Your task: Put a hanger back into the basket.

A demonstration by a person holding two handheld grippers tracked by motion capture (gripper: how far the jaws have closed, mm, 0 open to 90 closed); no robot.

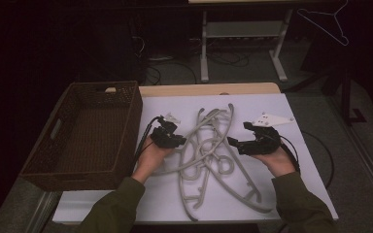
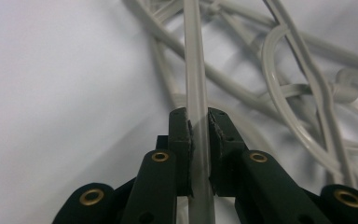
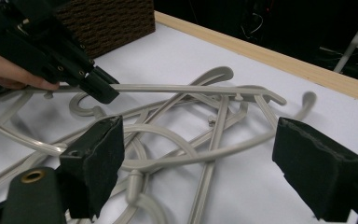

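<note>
Left gripper view: my left gripper (image 2: 199, 128) pinches one grey hanger arm (image 2: 195, 70); right gripper (image 3: 200, 172) spread. I should lift slowly, freeing it from the hanger tangle (image 1: 209, 150).

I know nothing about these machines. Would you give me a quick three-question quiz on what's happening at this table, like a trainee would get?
1. True or false: the left tongs are shut on a grey plastic hanger.
2. Are the right tongs open or shut?
3. What stands left of the hanger pile: A) wicker basket B) bucket C) suitcase?

Key: 1 true; 2 open, holding nothing; 3 A.
</note>
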